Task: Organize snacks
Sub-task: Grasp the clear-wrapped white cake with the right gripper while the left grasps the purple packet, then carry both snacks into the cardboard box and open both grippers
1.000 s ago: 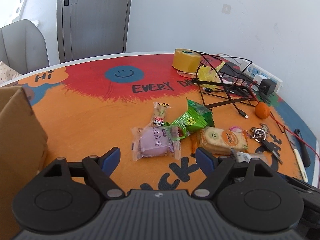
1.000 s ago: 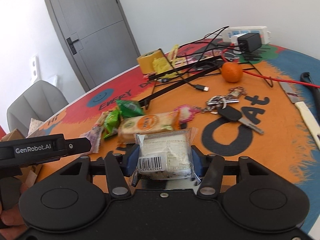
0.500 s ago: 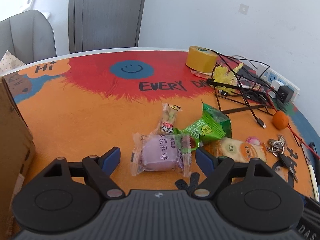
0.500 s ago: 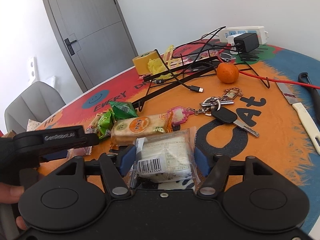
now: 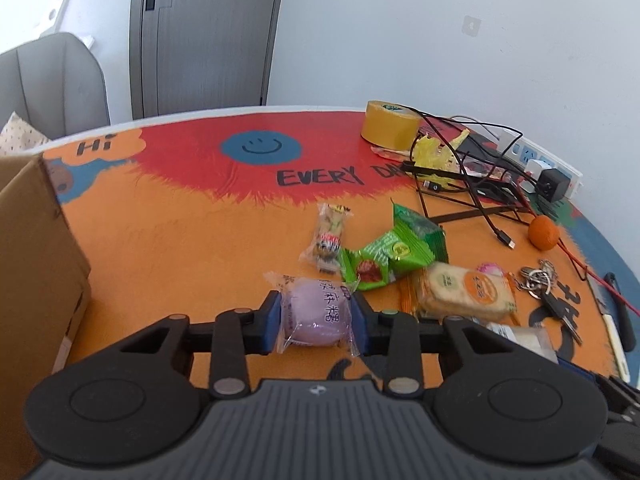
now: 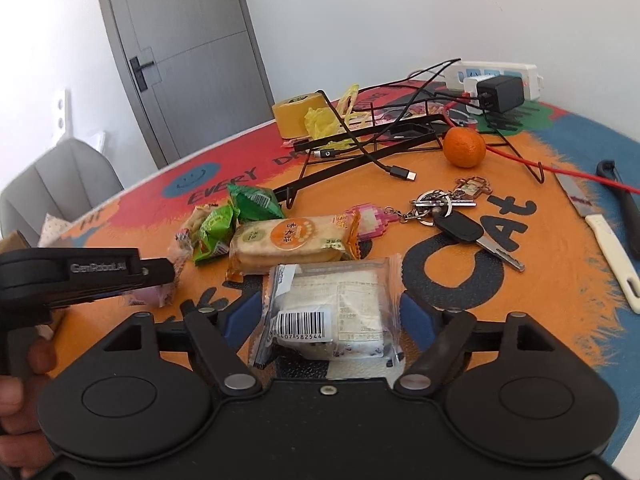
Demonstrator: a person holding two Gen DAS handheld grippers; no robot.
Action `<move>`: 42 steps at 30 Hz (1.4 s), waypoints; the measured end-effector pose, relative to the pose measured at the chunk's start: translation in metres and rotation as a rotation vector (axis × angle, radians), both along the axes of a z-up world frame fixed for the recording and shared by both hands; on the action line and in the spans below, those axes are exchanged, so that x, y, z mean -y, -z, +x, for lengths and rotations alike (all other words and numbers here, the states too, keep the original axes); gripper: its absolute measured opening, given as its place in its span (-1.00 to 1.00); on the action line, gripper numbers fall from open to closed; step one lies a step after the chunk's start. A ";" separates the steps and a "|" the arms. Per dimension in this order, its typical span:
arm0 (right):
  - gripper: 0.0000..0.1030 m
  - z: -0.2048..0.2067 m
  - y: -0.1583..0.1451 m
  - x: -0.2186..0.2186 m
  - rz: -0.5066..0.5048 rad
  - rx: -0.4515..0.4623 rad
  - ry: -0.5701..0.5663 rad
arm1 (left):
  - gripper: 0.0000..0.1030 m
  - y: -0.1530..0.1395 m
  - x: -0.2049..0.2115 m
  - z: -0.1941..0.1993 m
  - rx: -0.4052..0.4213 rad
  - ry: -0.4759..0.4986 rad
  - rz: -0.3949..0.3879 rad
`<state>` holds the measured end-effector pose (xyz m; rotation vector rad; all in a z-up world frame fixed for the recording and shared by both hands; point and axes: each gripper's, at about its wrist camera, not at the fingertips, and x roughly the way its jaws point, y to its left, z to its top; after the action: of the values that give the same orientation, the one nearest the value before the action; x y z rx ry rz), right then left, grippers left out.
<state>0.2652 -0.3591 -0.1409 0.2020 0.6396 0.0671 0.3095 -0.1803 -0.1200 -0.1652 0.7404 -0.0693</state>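
Now the left gripper (image 5: 314, 322) is closing onto the purple snack (image 5: 316, 316), soft and squashable, while the right gripper (image 6: 332, 318) opens around the white packet (image 6: 334, 312).

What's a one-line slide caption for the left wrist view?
Left gripper closing on the purple snack, other snack packets lying beyond it.

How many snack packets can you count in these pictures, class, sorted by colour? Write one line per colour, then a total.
purple packet: 1
green packets: 2
orange-labelled cracker packet: 1
white packet: 1
clear candy packet: 1
Total: 6
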 end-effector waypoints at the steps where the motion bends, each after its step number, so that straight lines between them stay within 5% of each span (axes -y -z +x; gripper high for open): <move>1: 0.31 -0.001 0.000 -0.002 -0.019 0.004 0.008 | -0.32 0.000 -0.002 -0.003 -0.002 0.000 -0.006; 7: 0.07 -0.014 -0.003 -0.003 -0.009 0.014 0.009 | -0.32 -0.007 -0.010 -0.023 -0.002 0.006 -0.026; 42: 0.06 -0.073 -0.082 -0.082 0.062 0.217 -0.152 | -0.32 -0.100 -0.092 -0.134 0.217 -0.080 -0.063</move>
<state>0.1917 -0.2775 -0.0585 0.2022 0.4364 0.2520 0.1753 -0.0880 -0.0200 -0.2431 0.5144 -0.0335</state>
